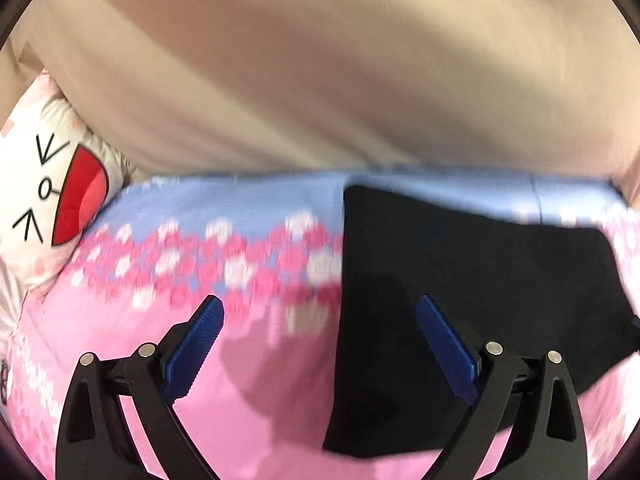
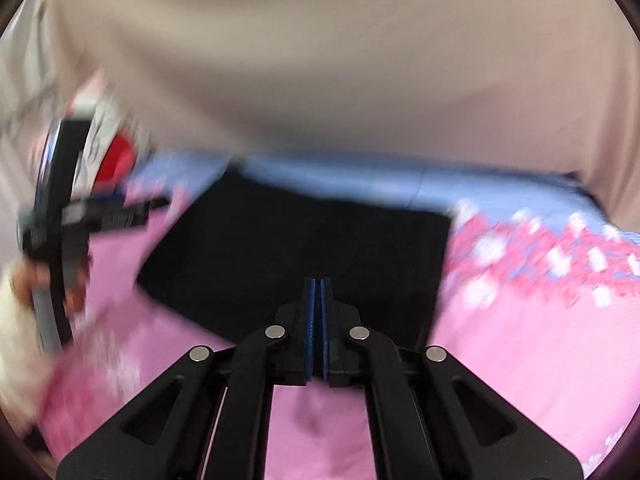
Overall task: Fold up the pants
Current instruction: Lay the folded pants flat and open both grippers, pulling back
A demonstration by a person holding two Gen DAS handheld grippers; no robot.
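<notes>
- Left gripper (image 1: 320, 312): jaws wide apart, nothing between them, blue ribbed pads (image 1: 196, 350) splayed outward.
- Under and between the left jaws – pink sheet (image 1: 256, 420), plus the left edge of the pants (image 1: 460, 300).
- Pants are black, folded into a flat blocky shape, lying on the sheet; right jaw of the left gripper sits over them, left jaw over bare pink.
- Whether the left pads touch the fabric – cannot tell, view is blurred.
- Right gripper (image 2: 319, 280): jaws pressed together, pads (image 2: 311, 320) face to face, no cloth visible between them.
- Straight ahead of the right tips – the pants (image 2: 300, 240), dark rectangle on the sheet (image 2: 520, 360); tips lie over its near edge, contact unclear.
- Left of the right jaws: the other gripper (image 2: 154, 204) in the person's hand (image 2: 76, 284), heavily blurred, seen side-on.
- Beyond the pants in both views – sheet pattern turns to pink and white flowers, then a blue band at the far edge.
- Far left of the left jaws: pillow (image 1: 60, 200) with a cartoon face, red open mouth, resting at the sheet's edge.
- Farthest: plain beige wall (image 1: 320, 80) behind the bed, filling the upper half of both views.
</notes>
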